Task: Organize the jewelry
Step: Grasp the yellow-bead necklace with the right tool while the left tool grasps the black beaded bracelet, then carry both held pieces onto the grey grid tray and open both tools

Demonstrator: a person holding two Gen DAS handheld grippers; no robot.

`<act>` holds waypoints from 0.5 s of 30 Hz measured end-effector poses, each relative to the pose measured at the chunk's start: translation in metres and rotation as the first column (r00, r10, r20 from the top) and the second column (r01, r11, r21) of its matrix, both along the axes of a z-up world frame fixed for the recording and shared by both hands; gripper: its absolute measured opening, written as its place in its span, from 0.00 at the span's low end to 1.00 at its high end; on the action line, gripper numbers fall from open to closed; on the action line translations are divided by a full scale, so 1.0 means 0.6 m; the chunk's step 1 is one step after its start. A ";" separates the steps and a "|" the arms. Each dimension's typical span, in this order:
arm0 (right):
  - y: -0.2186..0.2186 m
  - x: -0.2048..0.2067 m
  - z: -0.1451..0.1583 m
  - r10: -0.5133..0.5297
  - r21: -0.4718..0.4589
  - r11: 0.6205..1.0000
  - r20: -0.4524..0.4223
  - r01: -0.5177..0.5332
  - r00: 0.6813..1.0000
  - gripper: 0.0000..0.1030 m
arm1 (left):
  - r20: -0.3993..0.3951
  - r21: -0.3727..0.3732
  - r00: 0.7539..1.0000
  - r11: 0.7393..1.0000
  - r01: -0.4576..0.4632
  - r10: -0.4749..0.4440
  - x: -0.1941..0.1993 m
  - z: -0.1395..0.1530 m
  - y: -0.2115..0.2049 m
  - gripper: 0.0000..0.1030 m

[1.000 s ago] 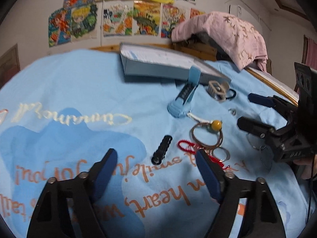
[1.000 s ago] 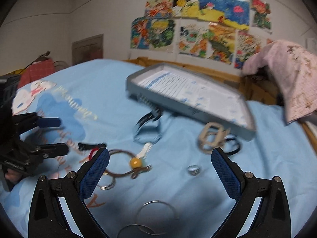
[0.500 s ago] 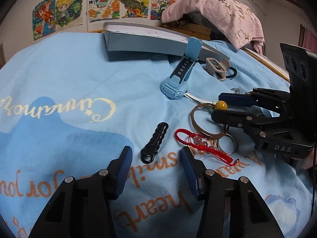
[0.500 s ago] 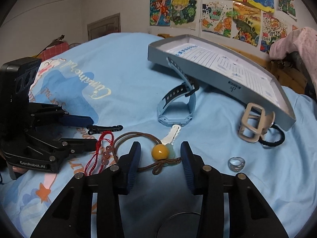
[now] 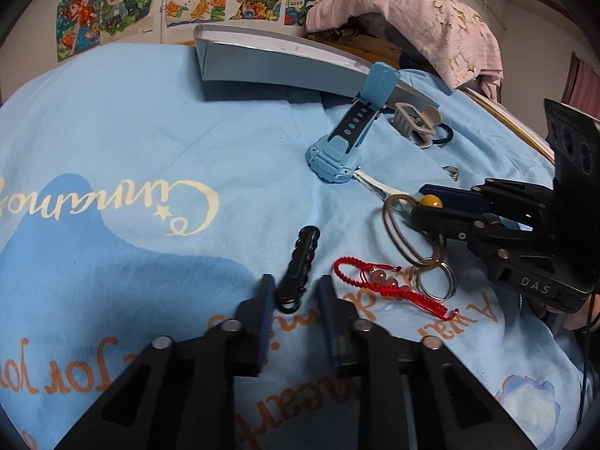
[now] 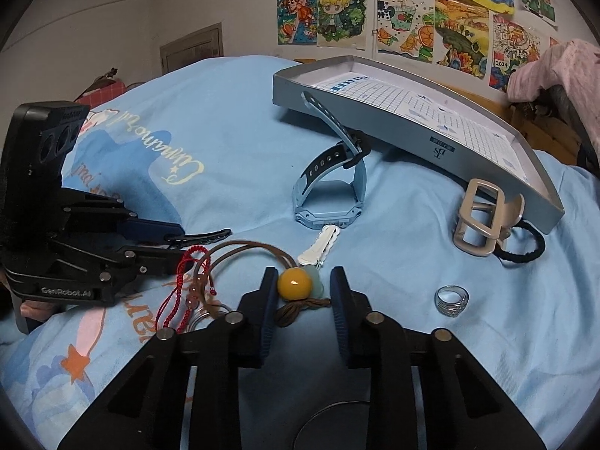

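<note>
Two grippers work low over a light blue printed bedspread [image 5: 157,120]. The left gripper [image 5: 293,302] has its blue-padded fingers narrowed around the near end of a black wavy plastic hair clip [image 5: 300,268] — the clip lies between them, and whether the pads actually touch it cannot be told. The right gripper [image 6: 303,287] is narrowed the same way, bracketing the round amber-yellow bead [image 6: 294,282] of a thin brown cord necklace [image 6: 243,249]; slight gaps show on either side of the bead.

Beside the black clip lies a red braided string bracelet with pale pink beads [image 5: 390,285], touching a plain silver wire ring [image 5: 435,281]. Just beyond the bead sits a white wavy hair clip [image 6: 320,245], and past that a light blue plastic watch with a buckled strap [image 6: 330,195] stands on its face near a shallow grey cardboard box tray lined with grid-printed paper [image 6: 375,123]. A beige rectangular claw clip [image 6: 483,221] leans at the tray's near wall, with a black elastic hair tie [image 6: 525,247] behind it. A silver banded finger ring [image 6: 451,300] lies alone to the right of the gripper — well apart from the necklace
</note>
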State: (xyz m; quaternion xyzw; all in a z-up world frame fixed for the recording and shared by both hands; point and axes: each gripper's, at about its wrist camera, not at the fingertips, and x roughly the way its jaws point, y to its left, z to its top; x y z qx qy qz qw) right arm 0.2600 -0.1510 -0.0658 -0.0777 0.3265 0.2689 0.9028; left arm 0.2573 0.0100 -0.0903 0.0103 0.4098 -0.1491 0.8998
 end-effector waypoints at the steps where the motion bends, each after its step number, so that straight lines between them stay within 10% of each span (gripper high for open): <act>1: -0.001 -0.002 0.000 0.000 0.001 1.000 0.003 0.000 1.000 0.20 | -0.003 -0.003 1.000 1.000 -0.001 0.001 0.000 -0.001 0.001 0.15; 15: -0.049 -0.020 0.020 -0.031 0.133 0.991 0.064 0.022 0.997 0.20 | 0.118 0.009 0.991 0.998 -0.070 0.068 -0.041 0.050 -0.002 0.14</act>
